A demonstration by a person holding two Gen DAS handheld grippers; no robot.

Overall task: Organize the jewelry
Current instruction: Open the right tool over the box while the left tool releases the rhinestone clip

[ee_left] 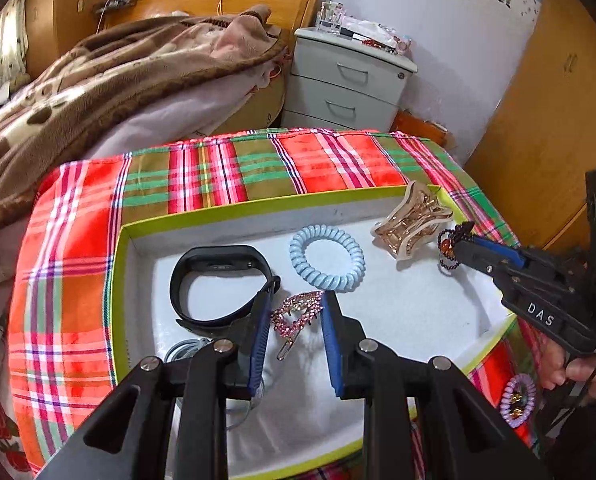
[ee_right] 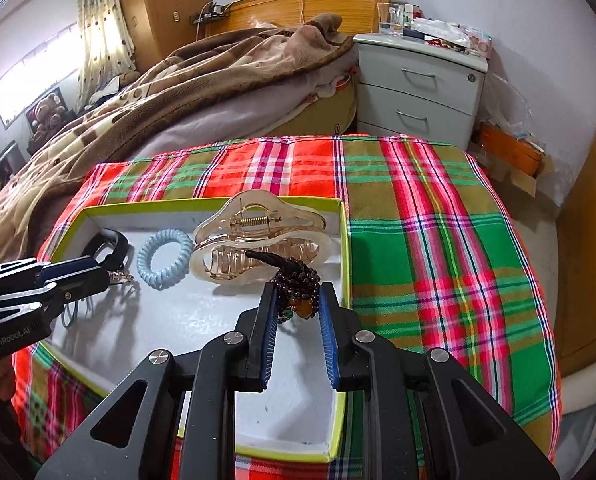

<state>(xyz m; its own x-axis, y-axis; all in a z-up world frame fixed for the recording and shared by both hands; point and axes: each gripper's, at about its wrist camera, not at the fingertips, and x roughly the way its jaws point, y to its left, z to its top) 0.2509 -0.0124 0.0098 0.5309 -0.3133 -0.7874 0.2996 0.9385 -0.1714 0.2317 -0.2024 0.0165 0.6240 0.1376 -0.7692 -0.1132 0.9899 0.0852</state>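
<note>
Nearest the front edge of the surface, inside the white tray (ee_left: 477, 320), the left gripper (ee_left: 296, 312) stood partly open astride the pink rhinestone hair clip (ee_left: 298, 314), whose long axis ran front to back between its pads, apparently not yet pinched. Toward the tray's right edge, the right gripper (ee_right: 298, 304) was closed on the dark beaded bracelet (ee_right: 298, 288). Farther back lay the black band (ee_left: 214, 284), blue coil tie (ee_left: 326, 258) and clear claw clip (ee_right: 258, 236).
</note>
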